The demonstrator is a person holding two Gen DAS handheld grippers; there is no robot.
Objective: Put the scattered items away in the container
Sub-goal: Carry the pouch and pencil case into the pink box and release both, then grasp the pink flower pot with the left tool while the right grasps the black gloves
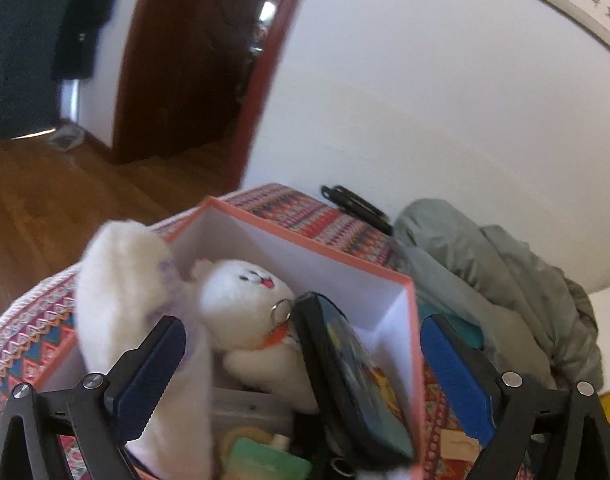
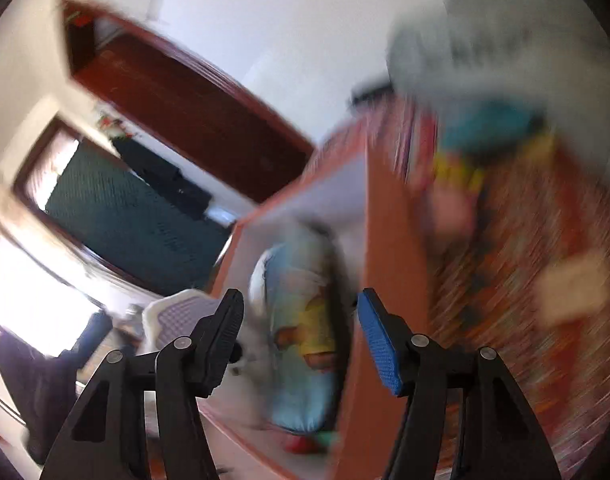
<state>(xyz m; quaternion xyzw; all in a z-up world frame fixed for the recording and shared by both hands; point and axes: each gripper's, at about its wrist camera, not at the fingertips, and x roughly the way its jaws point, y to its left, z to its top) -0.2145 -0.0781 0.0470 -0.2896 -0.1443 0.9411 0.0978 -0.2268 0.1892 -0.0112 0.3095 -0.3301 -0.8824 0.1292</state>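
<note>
An orange-rimmed box [image 1: 337, 252] with white inner walls stands on a patterned cloth. Inside lie a white plush toy [image 1: 245, 304] with a key ring and a dark case [image 1: 353, 372] with a colourful print. A white fluffy item [image 1: 117, 280] rises over the box's left wall, right against the left finger. My left gripper [image 1: 305, 372] is wide open and spans the box's right wall, pressing on nothing. In the blurred right wrist view my right gripper [image 2: 301, 332] stands open above the box [image 2: 389, 280]. The printed case [image 2: 305, 384] lies beyond its pads, apart from them.
A crumpled grey jacket [image 1: 485, 272] lies to the right of the box, against the white wall. A black clip-like object [image 1: 353, 204] sits behind the box. A green item [image 1: 265, 460] lies at the box's bottom. Wooden floor [image 1: 45, 200] and a brown door [image 1: 193, 60] are to the left.
</note>
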